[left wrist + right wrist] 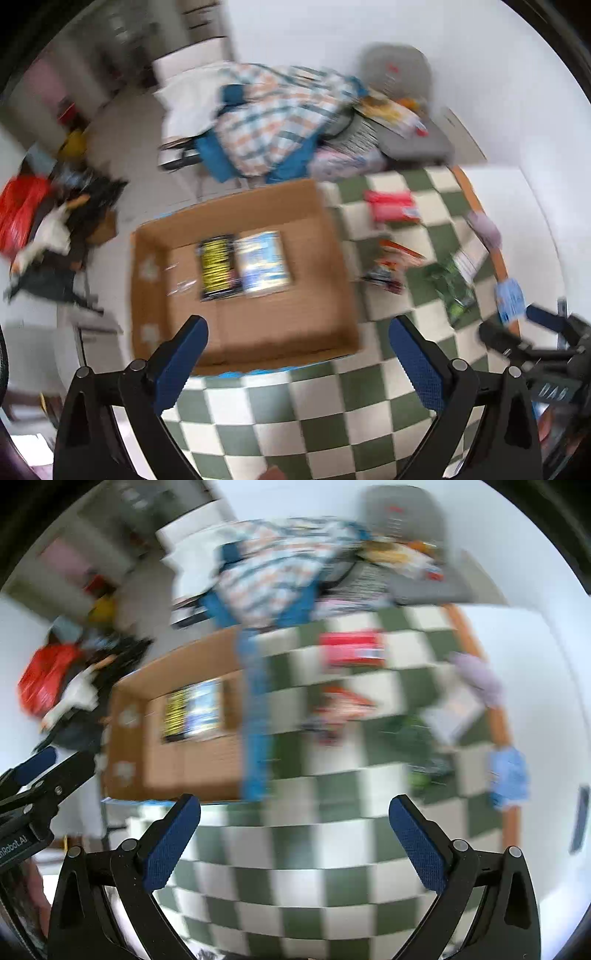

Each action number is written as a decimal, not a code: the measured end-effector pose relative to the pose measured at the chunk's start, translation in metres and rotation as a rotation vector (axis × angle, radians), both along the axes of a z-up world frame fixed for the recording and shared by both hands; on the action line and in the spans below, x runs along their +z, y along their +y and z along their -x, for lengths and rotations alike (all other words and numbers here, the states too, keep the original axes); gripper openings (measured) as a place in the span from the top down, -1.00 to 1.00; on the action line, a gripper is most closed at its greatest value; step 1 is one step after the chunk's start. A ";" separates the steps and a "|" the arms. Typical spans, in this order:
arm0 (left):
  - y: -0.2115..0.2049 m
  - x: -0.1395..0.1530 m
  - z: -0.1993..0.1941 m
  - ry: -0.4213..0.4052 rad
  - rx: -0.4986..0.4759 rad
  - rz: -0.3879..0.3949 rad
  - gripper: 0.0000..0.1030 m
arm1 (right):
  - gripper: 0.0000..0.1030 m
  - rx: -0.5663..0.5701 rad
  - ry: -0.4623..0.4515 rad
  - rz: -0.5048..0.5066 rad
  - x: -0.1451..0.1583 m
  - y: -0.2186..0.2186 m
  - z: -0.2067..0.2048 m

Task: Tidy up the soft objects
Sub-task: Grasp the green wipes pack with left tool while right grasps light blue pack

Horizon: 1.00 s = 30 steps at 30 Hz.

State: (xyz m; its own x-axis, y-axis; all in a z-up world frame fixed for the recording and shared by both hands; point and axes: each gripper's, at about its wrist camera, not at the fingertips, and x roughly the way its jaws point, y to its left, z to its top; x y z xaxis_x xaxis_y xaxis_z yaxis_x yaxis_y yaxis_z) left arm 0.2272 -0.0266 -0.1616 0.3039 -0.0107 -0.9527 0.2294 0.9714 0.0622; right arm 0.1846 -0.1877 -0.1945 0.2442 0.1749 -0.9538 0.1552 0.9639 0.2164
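Observation:
An open cardboard box (332, 229) sits at the left edge of a green-and-white checked table (295, 406). In it lie a black-and-yellow packet (218, 268) and a blue packet (264, 264). On the table lie a red packet (393, 206), a multicoloured packet (391, 266), a green packet (454, 288), a lilac soft item (485, 227) and a light blue soft item (511, 299). My left gripper (297, 325) is open and empty above the box's near edge. My right gripper (293, 805) is open and empty over the table; its view is blurred. The box (177, 760) and red packet (351, 648) show there too.
Chairs behind the table hold a plaid cloth (280, 118) and a grey cushion (395, 70) with papers. A red bag (20, 210) and dark clutter lie on the floor at left. The table's orange rim (476, 210) runs along the right by a white wall.

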 end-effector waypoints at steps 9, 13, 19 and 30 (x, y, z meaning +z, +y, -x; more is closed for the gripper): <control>-0.142 -0.116 -0.038 0.382 -0.084 0.174 -0.95 | -1.00 -0.252 0.167 0.132 -0.061 -0.197 0.027; -0.185 -0.169 -0.048 0.514 -0.037 0.222 -0.95 | -1.00 -0.270 0.231 0.142 -0.092 -0.244 0.028; -0.215 -0.220 -0.061 0.623 0.043 0.260 -0.95 | -1.00 -0.253 0.316 0.152 -0.143 -0.277 0.022; -0.240 -0.274 -0.069 0.687 0.095 0.213 -0.89 | -1.00 -0.230 0.420 0.111 -0.219 -0.297 -0.004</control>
State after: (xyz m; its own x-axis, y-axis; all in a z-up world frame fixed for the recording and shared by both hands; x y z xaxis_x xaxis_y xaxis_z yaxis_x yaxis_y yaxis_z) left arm 0.2959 -0.2664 -0.4358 -0.3534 -0.2207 -0.9090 0.0628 0.9640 -0.2585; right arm 0.1886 -0.4843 -0.4138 -0.1448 0.0535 -0.9880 0.4183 0.9082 -0.0121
